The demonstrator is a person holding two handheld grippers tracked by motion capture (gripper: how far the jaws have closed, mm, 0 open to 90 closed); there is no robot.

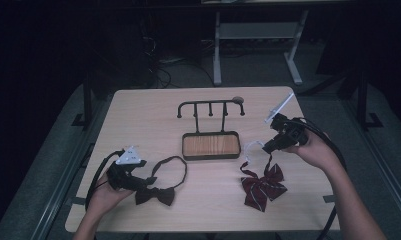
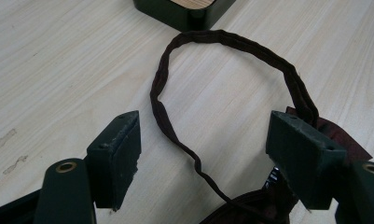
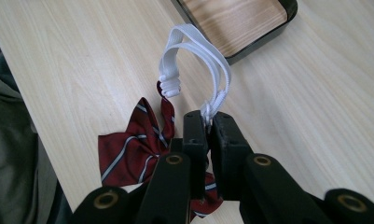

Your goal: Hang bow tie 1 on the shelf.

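table [image 1: 138, 115] is carrying a hook stand [image 1: 211, 131] at frame centre, likely the hanging spot. right gripper [image 3: 209, 122] is clamping the white strap [image 3: 194, 51], dangling the red striped bow tie [image 1: 262, 186] lower right. left gripper [image 2: 203, 158] is gaping wide astride the black bow tie [image 1: 155, 195], lower left.

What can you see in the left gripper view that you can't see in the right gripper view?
Left gripper view: the dark bow tie with its dark strap loop lying on the table, between the left gripper's open jaws.

Right gripper view: the red striped bow tie and its white strap, which the right gripper pinches shut.

Both: the pale wooden table and a corner of the dark tray with its wood floor.
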